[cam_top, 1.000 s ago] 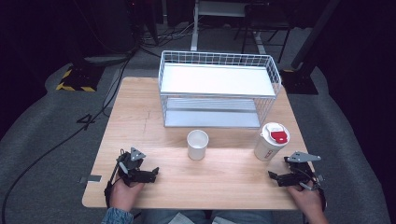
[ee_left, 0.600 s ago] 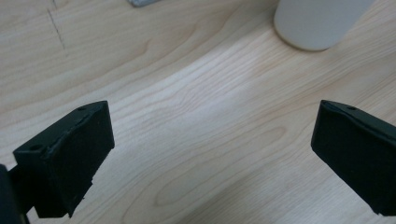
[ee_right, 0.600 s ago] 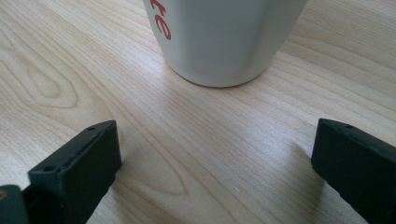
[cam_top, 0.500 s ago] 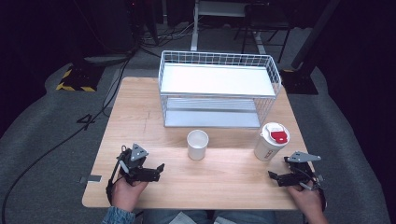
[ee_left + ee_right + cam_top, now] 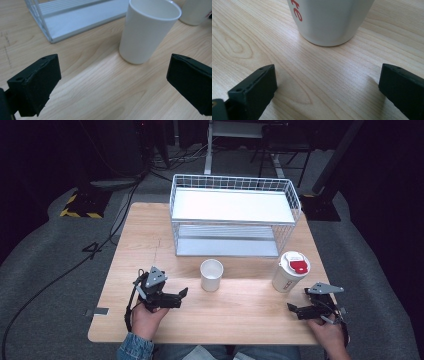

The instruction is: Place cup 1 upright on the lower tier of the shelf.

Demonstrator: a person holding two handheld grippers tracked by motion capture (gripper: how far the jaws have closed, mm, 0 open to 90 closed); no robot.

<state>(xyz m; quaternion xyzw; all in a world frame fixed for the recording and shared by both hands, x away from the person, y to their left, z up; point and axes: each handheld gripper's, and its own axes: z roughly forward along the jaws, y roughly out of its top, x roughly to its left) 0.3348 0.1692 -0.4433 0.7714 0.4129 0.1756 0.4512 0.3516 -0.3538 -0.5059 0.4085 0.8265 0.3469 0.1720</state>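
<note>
A plain white paper cup point(image 5: 211, 274) stands open-topped on the wooden table point(image 5: 250, 315), in front of the wire rack. My left gripper point(image 5: 181, 296) hovers just left of it, pointing at it. In the left gripper view the jaws of that gripper point(image 5: 115, 72) stand wide open with the cup point(image 5: 147, 32) a short way ahead and bare wood between them. A white tumbler with a red lid tab point(image 5: 290, 271) stands to the right. My right gripper point(image 5: 292, 309) rests low near the front edge, open, with the tumbler's base point(image 5: 329, 20) ahead of this gripper point(image 5: 327, 80).
A white two-tier wire rack point(image 5: 232, 215) stands across the back half of the table; its lower shelf point(image 5: 82, 17) lies ahead and to the left in the left gripper view. Dark floor with cables surrounds the table.
My left gripper has lifted off the table and moved right, toward the white cup. The right gripper, the cup and the tumbler have kept their places.
</note>
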